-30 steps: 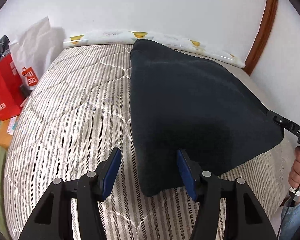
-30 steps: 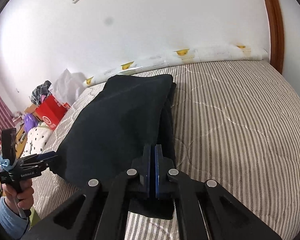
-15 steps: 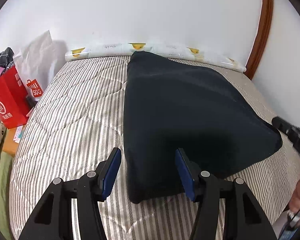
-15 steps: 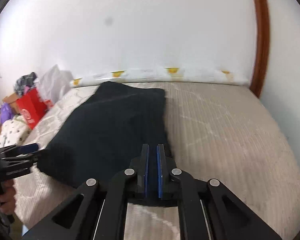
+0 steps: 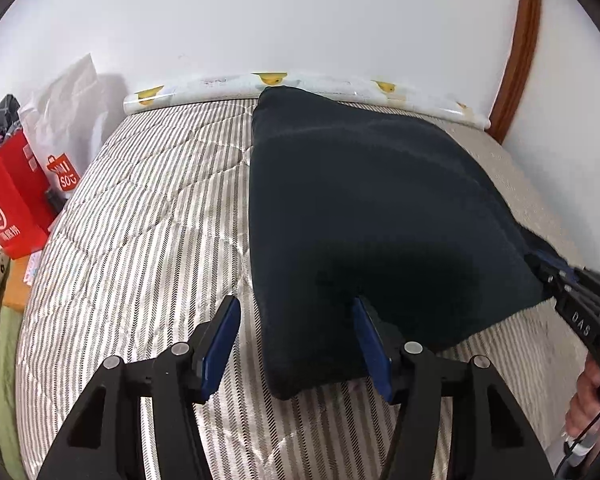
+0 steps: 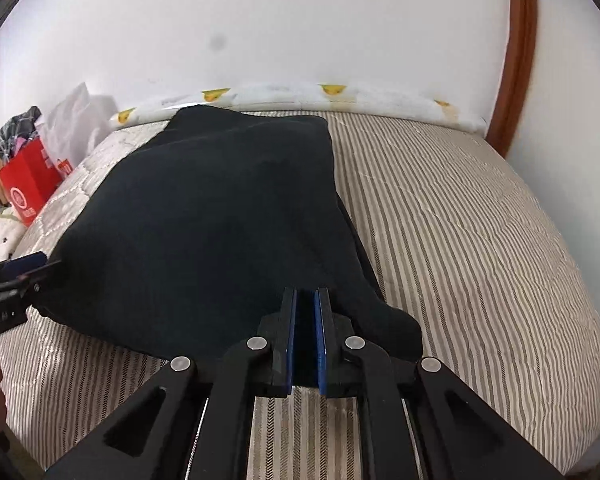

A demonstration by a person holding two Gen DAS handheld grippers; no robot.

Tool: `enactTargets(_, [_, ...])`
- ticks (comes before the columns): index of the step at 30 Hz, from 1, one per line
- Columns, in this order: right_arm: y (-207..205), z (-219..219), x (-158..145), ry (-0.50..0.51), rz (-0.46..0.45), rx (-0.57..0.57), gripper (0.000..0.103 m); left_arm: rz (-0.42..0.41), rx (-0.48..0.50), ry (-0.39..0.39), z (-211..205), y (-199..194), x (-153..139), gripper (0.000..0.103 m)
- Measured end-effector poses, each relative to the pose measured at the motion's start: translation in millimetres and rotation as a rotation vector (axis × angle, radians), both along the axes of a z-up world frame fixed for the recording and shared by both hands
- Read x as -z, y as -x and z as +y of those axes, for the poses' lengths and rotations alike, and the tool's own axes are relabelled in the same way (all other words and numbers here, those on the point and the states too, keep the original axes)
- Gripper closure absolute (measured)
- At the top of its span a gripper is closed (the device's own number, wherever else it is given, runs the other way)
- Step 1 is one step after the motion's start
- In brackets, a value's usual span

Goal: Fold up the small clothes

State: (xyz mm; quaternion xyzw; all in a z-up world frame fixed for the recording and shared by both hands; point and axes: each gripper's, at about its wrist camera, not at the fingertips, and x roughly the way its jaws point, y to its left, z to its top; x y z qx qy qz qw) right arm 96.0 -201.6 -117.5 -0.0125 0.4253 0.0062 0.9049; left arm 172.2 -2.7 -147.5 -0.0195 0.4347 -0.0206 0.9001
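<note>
1. The bed [image 5: 140, 240] carries everything: a striped quilted cover, soft and giving, so nothing will slide far on it. The wall runs along its far edge, with a rolled printed mat [image 5: 300, 84] against it. The left and right stretches of the cover lie bare on both sides of the cloth, leaving good room for a fold to either side. Off the left edge stands a red bag [image 5: 12, 204], well apart from the work.

2. The dark garment [image 5: 360, 200] lies down the middle of the bed, its far end touching the rolled mat and its near end close to the near edge. It looks thick, limp and fairly light, a fleecy sort of cloth, already doubled, since a second layer peeks out along its right side. It should drape and sag rather than hold a line, so I would take it at the two near corners and keep them level. It is not fragile and not slippery.

3. The right tongs [image 6: 307, 294] are pressed almost together, with dark cloth in the slit. They are pinching the garment near its near right corner.

4. The left tongs [image 5: 296, 306] stand spread, with the near left corner lying loose between the fingers. One finger is at the cloth's edge, and nothing is gripped.
</note>
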Motion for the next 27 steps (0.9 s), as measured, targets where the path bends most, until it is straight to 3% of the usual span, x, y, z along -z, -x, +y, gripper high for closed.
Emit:
enactTargets(4, [1.9,5.6,1.3,0.031,-0.003,0.019,0.095,-0.008,0.015,0.014,3.5,2.7,1.5,0.044])
enactTargets(17, [18.9,3.1,-10.5,-0.009,-0.022,0.062,0.091,-0.018,0.038,0.045,8.7,8.3,1.8,0.044])
enactTargets(23, [47.1,-5.7,-26.1,-0.043,-0.025,0.067,0.075,-0.018,0.038,0.023,11.0,30.3,-8.9,0.044])
enactTargets(27, [71.5,-9.4,-47.3,-0.074,-0.039,0.060,0.060,-0.070,0.040,-0.009,7.4,56.6,-33.5,0.039])
